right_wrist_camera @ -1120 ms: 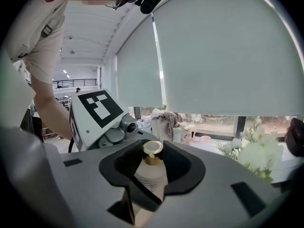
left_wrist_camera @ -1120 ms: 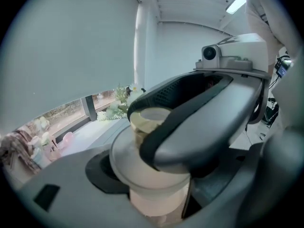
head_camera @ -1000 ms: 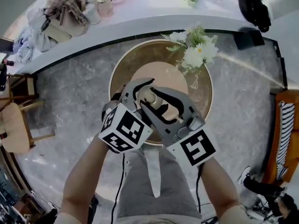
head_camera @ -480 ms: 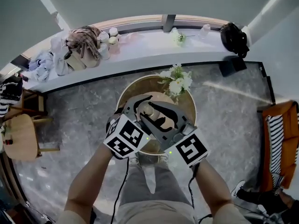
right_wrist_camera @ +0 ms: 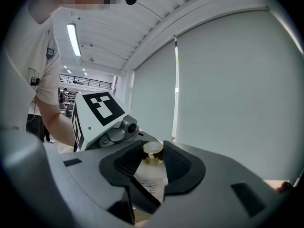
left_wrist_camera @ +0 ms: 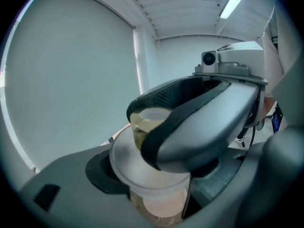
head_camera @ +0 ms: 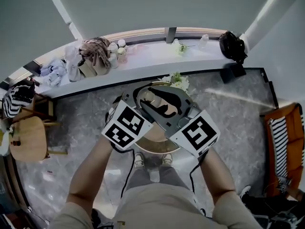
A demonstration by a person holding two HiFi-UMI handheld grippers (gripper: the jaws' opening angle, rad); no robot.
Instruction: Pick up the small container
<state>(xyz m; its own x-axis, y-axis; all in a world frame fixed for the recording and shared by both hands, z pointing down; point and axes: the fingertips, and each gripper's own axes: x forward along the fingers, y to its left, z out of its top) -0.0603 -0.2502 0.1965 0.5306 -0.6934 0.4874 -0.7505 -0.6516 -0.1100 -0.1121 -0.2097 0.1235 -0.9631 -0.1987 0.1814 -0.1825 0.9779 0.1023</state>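
The small container [head_camera: 149,98] is a frosted bottle with a gold cap, held up in the air above the round wooden table [head_camera: 157,146]. Both grippers meet on it. My left gripper [head_camera: 143,93] comes in from the left and is shut on the frosted body [left_wrist_camera: 142,160]. My right gripper [head_camera: 159,99] comes in from the right. In the right gripper view its jaws [right_wrist_camera: 153,164] sit against the bottle's upper part, with the gold cap [right_wrist_camera: 153,148] just above the pads. The right jaw [left_wrist_camera: 199,122] crosses in front of the container in the left gripper view.
White flowers [head_camera: 177,80] stand at the table's far edge, partly hidden by the grippers. A long ledge [head_camera: 147,56] behind holds clothes, a bag [head_camera: 95,56] and small jars. A black bag [head_camera: 232,46], a wooden stool [head_camera: 26,140] and a striped orange seat [head_camera: 281,132] ring the marble floor.
Both grippers and the container have risen together, away from the table, which looks smaller and lower now. The grip on the container has not changed.
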